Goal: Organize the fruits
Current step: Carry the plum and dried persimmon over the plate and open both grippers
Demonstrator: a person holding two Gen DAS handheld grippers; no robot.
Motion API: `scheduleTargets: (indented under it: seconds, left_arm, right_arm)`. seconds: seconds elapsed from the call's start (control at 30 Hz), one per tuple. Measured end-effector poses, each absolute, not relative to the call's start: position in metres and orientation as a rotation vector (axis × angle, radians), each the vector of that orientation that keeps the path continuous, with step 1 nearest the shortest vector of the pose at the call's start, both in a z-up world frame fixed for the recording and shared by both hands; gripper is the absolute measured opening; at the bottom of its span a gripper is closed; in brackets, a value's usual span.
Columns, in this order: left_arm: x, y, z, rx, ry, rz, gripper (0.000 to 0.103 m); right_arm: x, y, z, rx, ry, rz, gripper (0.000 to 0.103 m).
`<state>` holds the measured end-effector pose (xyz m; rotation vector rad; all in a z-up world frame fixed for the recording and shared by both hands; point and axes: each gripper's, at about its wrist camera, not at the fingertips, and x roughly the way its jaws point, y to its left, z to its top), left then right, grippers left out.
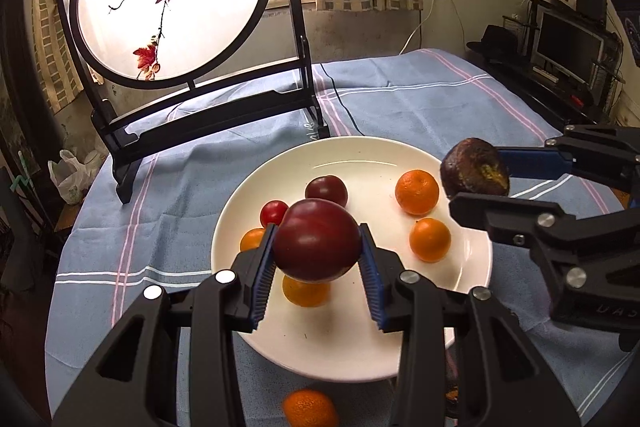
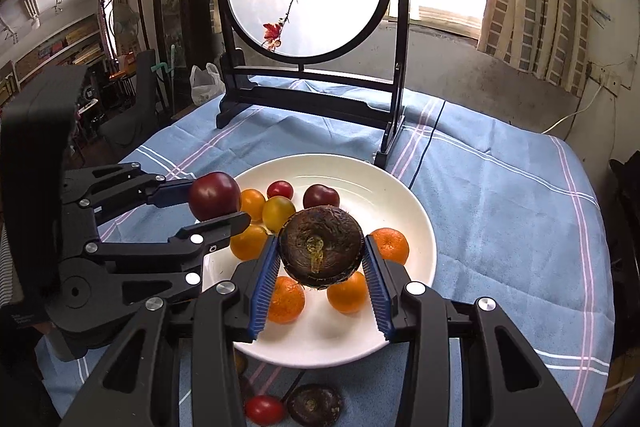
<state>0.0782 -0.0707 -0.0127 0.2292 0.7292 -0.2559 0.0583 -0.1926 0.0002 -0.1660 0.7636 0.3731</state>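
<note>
While my left gripper [image 1: 318,247] clamps a dark red plum [image 1: 316,239] between its blue pads, it hangs over the near half of the white plate [image 1: 360,155]. My right gripper [image 2: 320,259] is closed on a brown, rough-skinned fruit [image 2: 321,251], also held above the plate, on its right side. Neither load is set down yet.

Already on the plate I count several oranges [image 1: 417,191], a second plum [image 1: 326,190] and a small red tomato [image 1: 273,213], so I judge the job well past halfway.

Off the plate, on the blue cloth [image 2: 500,195] near me, an orange [image 1: 310,409], a tomato [image 2: 264,410] and another brown fruit [image 2: 316,403] wait. After these two drops, those three remain as far as I can see.
</note>
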Motion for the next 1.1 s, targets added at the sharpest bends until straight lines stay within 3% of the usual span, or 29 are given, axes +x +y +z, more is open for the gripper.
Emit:
scheduleTargets:
  seconds: [0.93,0.97,1.1]
  left_arm:
    - [0.103,-0.084,-0.044,0.292,0.801,-0.225,0.04]
    - [0.104,-0.084,-0.044,0.293,0.801,-0.223,0.04]
    - [0.102,-0.082,-0.04,0.287,0.773,-0.22,0.052]
  right_arm:
    - [0.105,-0.175,-0.025,-0.154,0.859,0.354,0.043]
    - [0.106,-0.175,-0.026,-0.151,0.859,0.354,0.046]
    - [0.1,-0.181,-0.016,-0.136,0.826,0.347,0.051]
